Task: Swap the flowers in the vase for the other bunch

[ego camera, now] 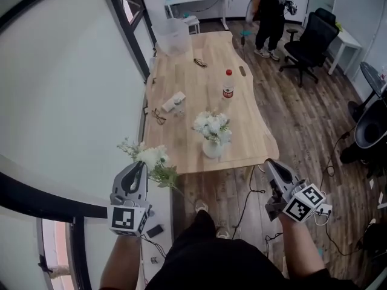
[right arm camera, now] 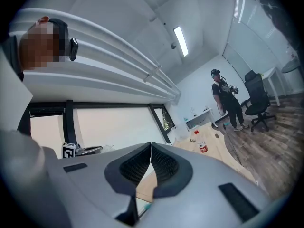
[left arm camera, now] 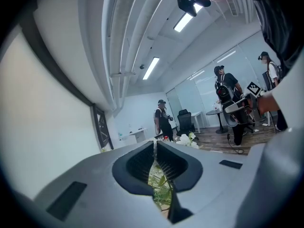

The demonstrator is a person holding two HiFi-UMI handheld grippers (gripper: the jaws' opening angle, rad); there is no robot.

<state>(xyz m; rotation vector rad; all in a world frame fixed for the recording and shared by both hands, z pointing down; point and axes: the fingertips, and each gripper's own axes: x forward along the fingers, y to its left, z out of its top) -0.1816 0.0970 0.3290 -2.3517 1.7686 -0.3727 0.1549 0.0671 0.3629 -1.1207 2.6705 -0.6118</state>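
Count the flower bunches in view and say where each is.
2. The first bunch stands in the white vase on the wooden table. The second bunch is clamped in the left tongs, off the table's near-left corner. None looks hidden.

No lettering can be read anywhere; the small bottle [ego camera: 228,92] on the table [ego camera: 254,135] bears a red label (print too small).

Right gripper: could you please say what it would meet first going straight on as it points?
Probably the table at its near corner, ahead of the right gripper; it might pass above, as height is unclear.
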